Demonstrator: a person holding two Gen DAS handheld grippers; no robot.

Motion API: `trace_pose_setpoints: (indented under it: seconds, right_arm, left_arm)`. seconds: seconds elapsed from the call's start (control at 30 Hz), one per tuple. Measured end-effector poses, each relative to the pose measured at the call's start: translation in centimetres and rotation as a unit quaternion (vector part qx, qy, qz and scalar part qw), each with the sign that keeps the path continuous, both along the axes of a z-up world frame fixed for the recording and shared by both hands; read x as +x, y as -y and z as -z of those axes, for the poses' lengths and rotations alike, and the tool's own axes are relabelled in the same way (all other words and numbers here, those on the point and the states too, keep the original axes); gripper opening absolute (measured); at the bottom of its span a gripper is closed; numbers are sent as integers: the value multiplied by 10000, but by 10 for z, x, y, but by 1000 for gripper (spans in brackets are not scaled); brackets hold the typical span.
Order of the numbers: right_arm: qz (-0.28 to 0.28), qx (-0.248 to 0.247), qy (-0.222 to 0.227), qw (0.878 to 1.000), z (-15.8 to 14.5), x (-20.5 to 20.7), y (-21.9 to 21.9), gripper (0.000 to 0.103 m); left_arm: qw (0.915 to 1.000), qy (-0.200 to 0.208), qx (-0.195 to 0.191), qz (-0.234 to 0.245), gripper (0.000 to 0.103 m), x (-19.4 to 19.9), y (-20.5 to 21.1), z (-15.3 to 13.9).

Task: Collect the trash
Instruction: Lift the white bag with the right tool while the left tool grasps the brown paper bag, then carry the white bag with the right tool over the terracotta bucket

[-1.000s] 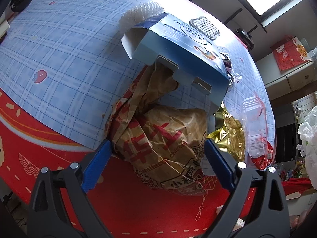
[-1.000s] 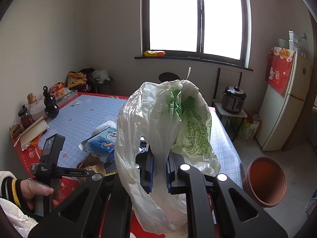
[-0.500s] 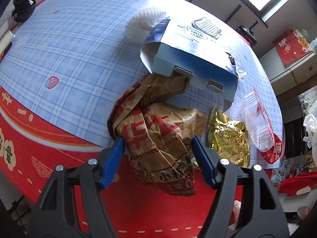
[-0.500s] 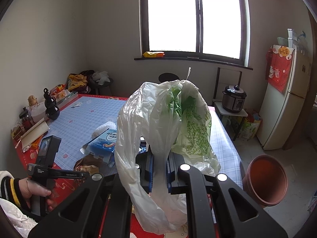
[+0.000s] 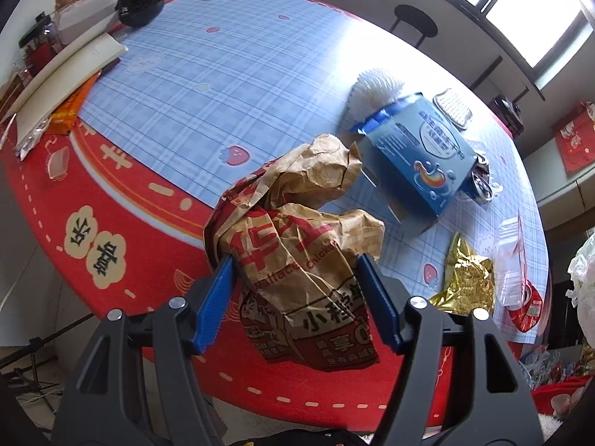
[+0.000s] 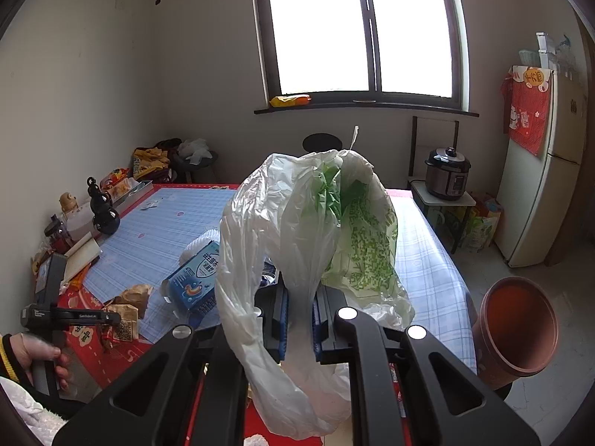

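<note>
The crumpled paper bag (image 5: 297, 260) is being clamped between the closing jaws of the left gripper (image 5: 295, 303) and is being held clear of the table (image 5: 223, 85). A plastic bag (image 6: 297, 260) is being pinched in the shut jaws of the right gripper (image 6: 299, 319), its mouth sagging. The collecting step is judged to be in hand: next, the paper bag is to be carried over and dropped into the plastic bag. A box (image 5: 420, 156) and foil wrapper (image 5: 466, 278) are being left on the table.

Left wrist view: steep, close over table (image 5: 230, 85). Right: shallower, toward window (image 6: 364, 26). Both share table.
</note>
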State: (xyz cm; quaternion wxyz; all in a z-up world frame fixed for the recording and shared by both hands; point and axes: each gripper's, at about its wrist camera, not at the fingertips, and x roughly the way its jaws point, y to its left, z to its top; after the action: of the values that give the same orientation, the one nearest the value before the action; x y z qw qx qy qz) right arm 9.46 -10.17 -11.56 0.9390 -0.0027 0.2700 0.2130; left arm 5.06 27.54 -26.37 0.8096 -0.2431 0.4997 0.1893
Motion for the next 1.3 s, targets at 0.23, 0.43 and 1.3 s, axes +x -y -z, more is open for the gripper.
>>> trace_pose_setpoints:
  seconds: [0.23, 0.43, 1.3]
  right_arm:
    - [27, -72, 0, 10000, 2, 9, -10, 12]
    - [241, -255, 9, 9994, -2, 22, -21, 12]
    - [1974, -326, -13, 9798, -5, 36, 48, 12]
  left_arm:
    - [9956, 734, 493, -297, 67, -11, -21, -48]
    - [9869, 1511, 566, 81, 68, 13, -20, -86]
    - [9510, 2109, 54, 2259, 68, 143, 74, -118]
